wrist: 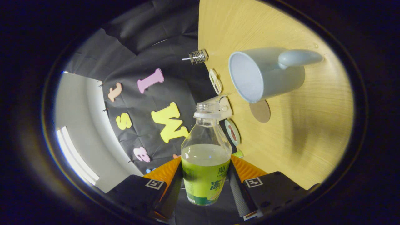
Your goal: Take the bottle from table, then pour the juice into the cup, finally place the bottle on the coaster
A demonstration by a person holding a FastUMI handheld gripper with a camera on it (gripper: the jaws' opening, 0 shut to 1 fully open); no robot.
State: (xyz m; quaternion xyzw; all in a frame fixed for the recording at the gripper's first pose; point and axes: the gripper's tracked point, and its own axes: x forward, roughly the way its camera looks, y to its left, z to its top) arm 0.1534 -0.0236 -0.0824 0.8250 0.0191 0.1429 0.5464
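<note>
Held the bottle (205, 156) at lower centre of the frame, between the two fingers of the gripper (204, 184), both pressing on its labelled lower half from either side. Stood uncapped, mouth open toward the middle of the frame, roughly half full of pale greenish juice. Lay rolled over with the whole view, the wooden table (297, 140) rising as a wall across the right half. Sat in the upper right, the pale cup (265, 75), its open rim facing the bottle, handle on the far side. Showed just below the cup, a round brownish coaster (260, 111), well apart from the bottle's mouth.

Judged the bottle thin clear plastic: light, somewhat squashy under a hard squeeze, slick where bare, better gripped on the label band. Looked sound, the hold low on the body, though the liquid's weight would shift toward the neck in pouring. Seemed mid-tilt, nothing yet running into the cup.
</note>
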